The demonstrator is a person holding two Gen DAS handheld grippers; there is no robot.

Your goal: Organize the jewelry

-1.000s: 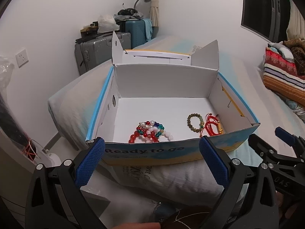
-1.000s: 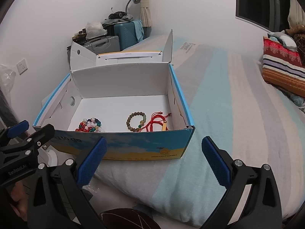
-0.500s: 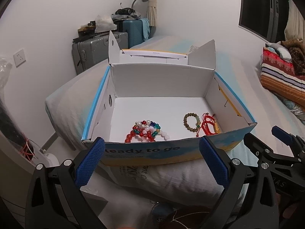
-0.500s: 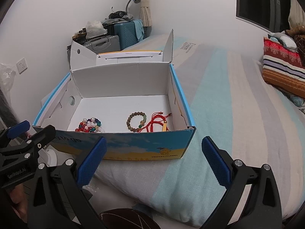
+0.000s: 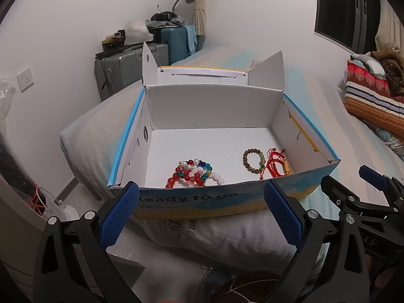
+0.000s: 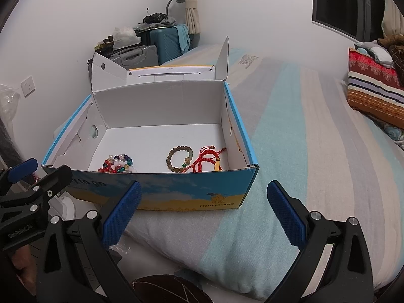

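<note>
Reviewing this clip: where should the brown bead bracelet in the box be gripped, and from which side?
Probably from above, over the box's near wall. The brown bead bracelet lies flat as an open ring, so one finger can drop inside the loop and one outside. Take its left arc, since the red cord bracelet touches its right side. The right hand-held gripper is open and nearer.

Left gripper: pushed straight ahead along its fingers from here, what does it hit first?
Most likely the printed front wall of the open box. The left gripper is open, and that wall sits between its fingertips. The multicolored bead bracelets lie behind the wall; depth is uncertain.
</note>
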